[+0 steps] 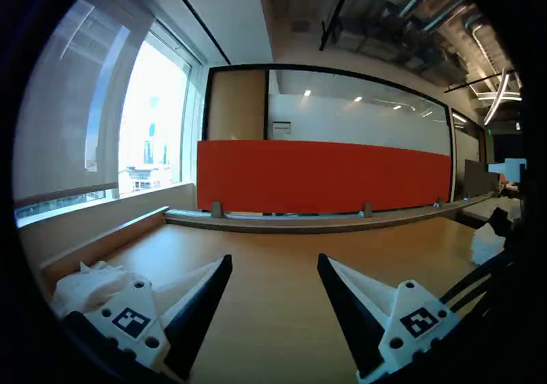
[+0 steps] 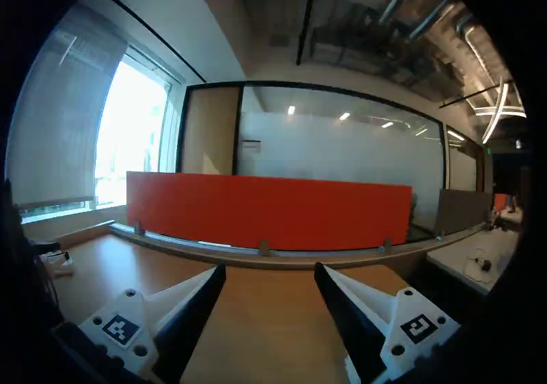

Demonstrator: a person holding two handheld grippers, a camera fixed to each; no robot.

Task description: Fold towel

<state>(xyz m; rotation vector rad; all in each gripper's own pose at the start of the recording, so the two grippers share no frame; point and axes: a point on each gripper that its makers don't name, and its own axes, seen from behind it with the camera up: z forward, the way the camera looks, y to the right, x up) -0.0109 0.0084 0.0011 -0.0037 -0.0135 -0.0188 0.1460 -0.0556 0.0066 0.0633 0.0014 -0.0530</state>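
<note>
Towel [image 1: 85, 287] lay bunched and white on the table [image 1: 273, 322] at the lower left of the left gripper view. It was partly hidden behind that tool's left finger and sat close to the raised wooden ledge [image 1: 102, 242] along the table's side. From where I stood it looked crumpled rather than flat, though I could not make out its full shape.

The left tool [image 1: 273, 261] was open, its two dark fingers spread wide with bare wood showing between them, well apart from the cloth. At the right edge of that view sat a second white crumpled thing [image 1: 487, 242], beside dark shapes too blurred to name.

The right tool [image 2: 269, 269] was open too, in the lower middle of the right gripper view, with its fingers apart and the wood of the table showing between them. It was pressing on nothing.

Across the middle of both views ran an orange divider [image 1: 321, 175], standing upright along the far edge of the table. Behind it rose a glass wall [image 1: 355, 121] with small lights reflected in it.

A bright window [image 1: 154, 131] filled the left, and bare pipes [image 1: 437, 15] and a curved light strip [image 1: 498, 97] crossed the upper right. At the right of the right gripper view a pale desk [image 2: 472, 251] carried a small dark item with a thin cable.
</note>
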